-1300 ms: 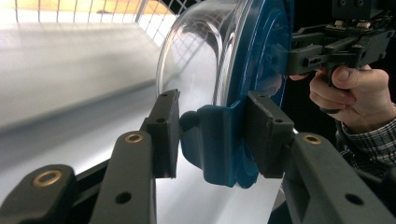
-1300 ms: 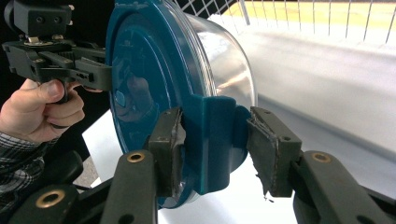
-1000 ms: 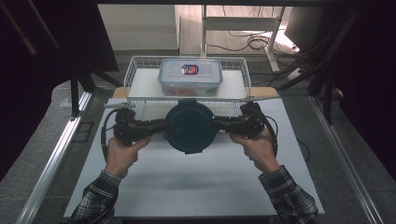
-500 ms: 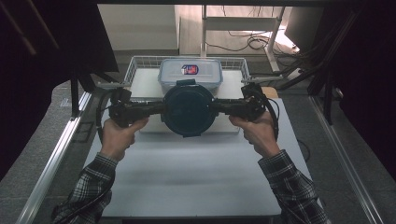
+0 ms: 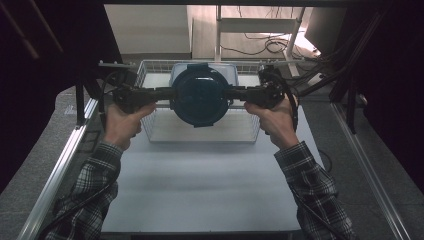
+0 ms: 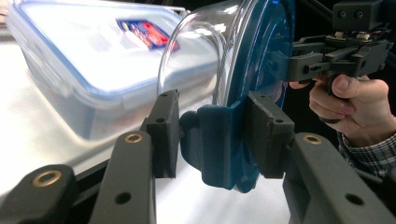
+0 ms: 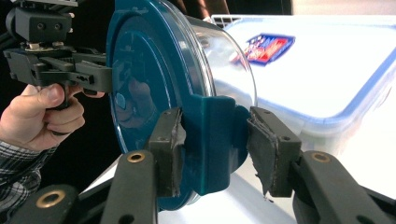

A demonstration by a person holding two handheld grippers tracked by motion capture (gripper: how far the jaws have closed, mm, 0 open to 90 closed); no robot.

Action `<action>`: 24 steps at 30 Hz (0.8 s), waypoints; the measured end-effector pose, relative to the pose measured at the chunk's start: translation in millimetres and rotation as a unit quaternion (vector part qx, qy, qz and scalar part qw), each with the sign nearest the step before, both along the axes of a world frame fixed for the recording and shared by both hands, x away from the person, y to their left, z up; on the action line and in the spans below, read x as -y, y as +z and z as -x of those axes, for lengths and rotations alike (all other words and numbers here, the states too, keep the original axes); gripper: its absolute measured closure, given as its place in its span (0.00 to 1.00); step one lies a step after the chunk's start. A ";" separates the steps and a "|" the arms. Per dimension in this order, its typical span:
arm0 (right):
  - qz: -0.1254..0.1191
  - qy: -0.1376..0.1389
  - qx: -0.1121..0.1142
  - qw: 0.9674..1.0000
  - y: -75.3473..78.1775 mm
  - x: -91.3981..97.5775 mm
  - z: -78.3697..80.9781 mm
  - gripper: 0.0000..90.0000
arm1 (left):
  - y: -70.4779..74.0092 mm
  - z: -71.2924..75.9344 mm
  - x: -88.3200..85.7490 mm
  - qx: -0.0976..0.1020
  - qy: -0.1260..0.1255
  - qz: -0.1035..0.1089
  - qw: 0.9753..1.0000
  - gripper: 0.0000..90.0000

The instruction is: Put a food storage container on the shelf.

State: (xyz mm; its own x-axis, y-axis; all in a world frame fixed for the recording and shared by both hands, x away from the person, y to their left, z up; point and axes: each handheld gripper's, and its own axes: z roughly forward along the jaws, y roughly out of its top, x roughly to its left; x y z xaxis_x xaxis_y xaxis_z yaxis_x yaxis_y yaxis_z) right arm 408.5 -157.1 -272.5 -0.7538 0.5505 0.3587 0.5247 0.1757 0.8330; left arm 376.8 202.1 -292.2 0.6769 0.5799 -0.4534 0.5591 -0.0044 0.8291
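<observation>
Round blue-lidded glass container (image 5: pixel 200 96): held in the air between the two grippers, above the wire basket (image 5: pixel 150 131) and the rectangular clear storage box (image 6: pixel 70 60) inside it. The left gripper (image 5: pixel 167 93) is clamped on the blue latch tab (image 6: pixel 219 140) at one side of the lid; the right gripper (image 5: pixel 234 94) is clamped on the opposite tab (image 7: pixel 215 140).

Risks, as judged:
- Each grip bears on a hinged latch. A latch could flex or release, dropping the glass body.
- Unequal motion of the hands could twist the container out of one grip.
- Lowering off-centre could strike the storage box or basket rim.

The gripper views show pad contact on the tabs and torn padding on the right gripper; the high view shows the container's position over the basket and white tabletop (image 5: pixel 200 185).
</observation>
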 end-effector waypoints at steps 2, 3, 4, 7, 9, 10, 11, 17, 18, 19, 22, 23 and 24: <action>-0.002 -0.001 0.000 1.000 4.2 -1.1 -4.7 0.62 | 4.5 -5.2 -0.9 0.001 0.002 0.000 1.000 0.64; -0.002 -0.001 0.001 1.000 6.9 -1.8 -7.8 0.62 | 6.4 -7.3 -1.1 0.001 0.002 0.000 1.000 0.64; -0.002 -0.002 0.002 1.000 8.2 -2.1 -9.8 0.62 | 9.6 -10.6 -1.5 0.003 0.004 -0.002 1.000 0.64; -0.009 -0.004 0.002 1.000 13.5 -3.2 -18.2 0.62 | 17.6 -18.0 -2.0 0.003 0.007 -0.004 1.000 0.64; -0.011 -0.005 0.003 1.000 16.9 -4.1 -23.2 0.62 | 22.6 -23.4 -2.6 0.005 0.009 -0.005 1.000 0.63; -0.012 -0.006 0.003 1.000 18.2 -4.5 -24.9 0.62 | 25.3 -26.8 -3.3 0.004 0.009 -0.004 1.000 0.63; -0.013 -0.007 0.003 1.000 20.8 -5.0 -27.6 0.62 | 27.0 -28.7 -3.6 0.005 0.009 -0.003 1.000 0.63; -0.013 -0.012 0.007 1.000 33.8 -6.9 -37.8 0.62 | 38.8 -39.3 -4.1 0.007 0.017 0.002 1.000 0.63; -0.013 -0.013 0.007 1.000 35.1 -7.1 -38.9 0.62 | 40.6 -41.3 -3.6 0.007 0.018 0.003 1.000 0.63; -0.013 -0.014 0.008 1.000 37.2 -6.9 -40.9 0.62 | 41.7 -43.2 -3.4 0.007 0.020 0.005 1.000 0.63; -0.014 -0.019 0.008 1.000 41.0 -6.3 -45.9 0.62 | 43.8 -49.2 -1.8 0.007 0.024 0.008 1.000 0.62; -0.013 -0.020 0.008 1.000 41.8 -6.1 -47.1 0.62 | 44.2 -52.3 -1.0 0.006 0.025 0.009 1.000 0.62; -0.012 -0.022 0.009 1.000 42.9 -5.8 -49.5 0.62 | 44.3 -54.7 -0.2 0.003 0.026 0.010 1.000 0.62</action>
State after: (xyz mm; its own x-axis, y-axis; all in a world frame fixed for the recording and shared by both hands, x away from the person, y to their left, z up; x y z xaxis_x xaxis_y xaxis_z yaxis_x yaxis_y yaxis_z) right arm 458.0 -151.3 -229.6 -0.7349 0.5752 0.3592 0.5170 0.1324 0.8457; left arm 431.5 202.3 -247.9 0.6494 0.6045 -0.4613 0.5527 0.0414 0.8323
